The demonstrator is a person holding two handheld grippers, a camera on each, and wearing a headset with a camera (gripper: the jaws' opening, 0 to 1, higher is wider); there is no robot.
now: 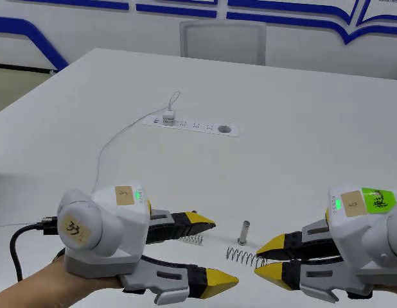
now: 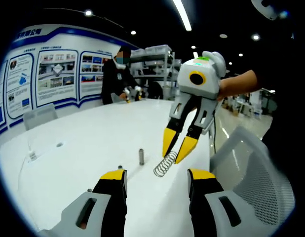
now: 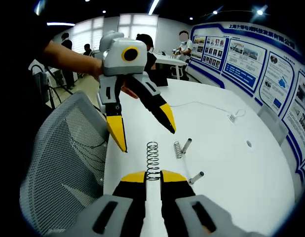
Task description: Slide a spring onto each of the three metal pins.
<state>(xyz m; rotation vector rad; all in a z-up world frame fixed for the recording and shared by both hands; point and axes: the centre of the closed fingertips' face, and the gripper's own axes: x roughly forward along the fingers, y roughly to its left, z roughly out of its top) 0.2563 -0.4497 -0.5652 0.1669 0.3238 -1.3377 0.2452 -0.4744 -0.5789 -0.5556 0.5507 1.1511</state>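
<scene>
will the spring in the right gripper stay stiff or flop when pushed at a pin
Probably bendy: the spring is thin open-coiled wire held by one end in the right gripper, so its free end may sway or buckle. It looks light. If dropped, it would likely roll on the smooth table.

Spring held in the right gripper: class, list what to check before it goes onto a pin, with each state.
1. Right gripper shut on spring: ok.
2. Spring's free end sticks out past the jaws: ok.
3. Pin stands upright: ok.
4. Spring in line with pin: not ok, it lies across.
5. Left gripper open, holding nothing: ok.
</scene>
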